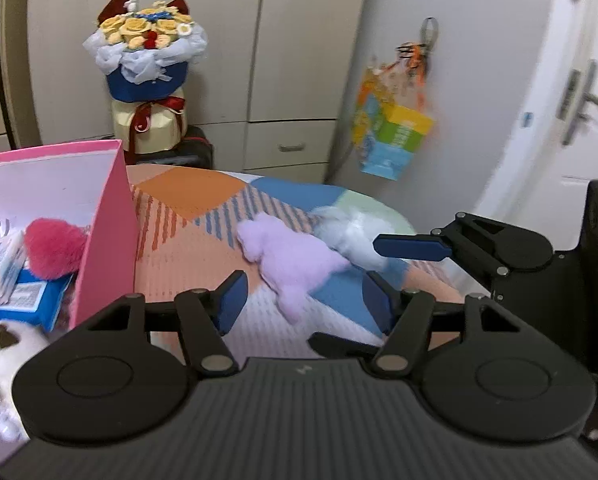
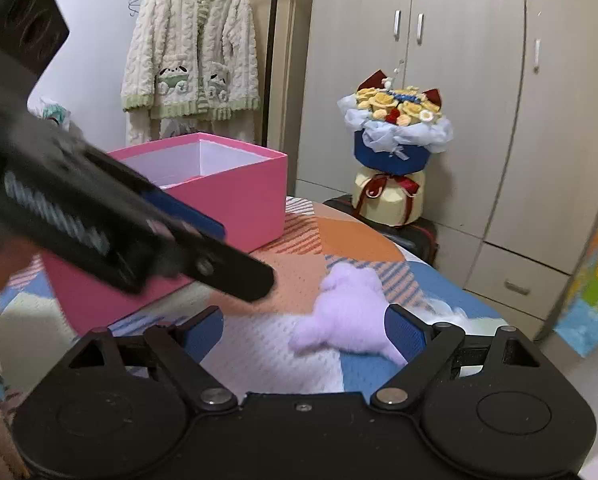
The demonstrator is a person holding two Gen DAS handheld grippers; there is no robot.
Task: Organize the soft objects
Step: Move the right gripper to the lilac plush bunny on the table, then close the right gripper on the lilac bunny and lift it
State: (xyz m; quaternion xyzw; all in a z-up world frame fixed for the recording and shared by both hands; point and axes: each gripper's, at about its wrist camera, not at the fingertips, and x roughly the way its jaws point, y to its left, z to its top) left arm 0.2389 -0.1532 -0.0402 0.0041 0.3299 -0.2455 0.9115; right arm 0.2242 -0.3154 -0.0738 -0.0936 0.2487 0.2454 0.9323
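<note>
A lilac plush toy (image 1: 291,258) (image 2: 351,312) lies on the patchwork bedspread (image 1: 195,190), with a white fluffy plush (image 1: 351,232) (image 2: 449,312) touching its far side. My left gripper (image 1: 305,302) hovers open just in front of the lilac toy, and its pads press on nothing. My right gripper (image 2: 303,336) is open too, with the lilac toy ahead of it between the fingers' lines, untouched. In the left wrist view one blue pad (image 1: 411,246) of the right gripper reaches over the white plush. An open pink box (image 1: 107,216) (image 2: 235,192) holds a pink fluffy heart (image 1: 55,248).
The left gripper (image 2: 235,256) crosses the right wrist view, blurred, in front of the box. A blue packet (image 1: 27,300) lies in the box. Another white plush (image 1: 3,356) sits at the near left. Beyond the bed stand a flower bouquet (image 2: 395,136), wardrobes (image 2: 459,80) and a door (image 1: 539,120).
</note>
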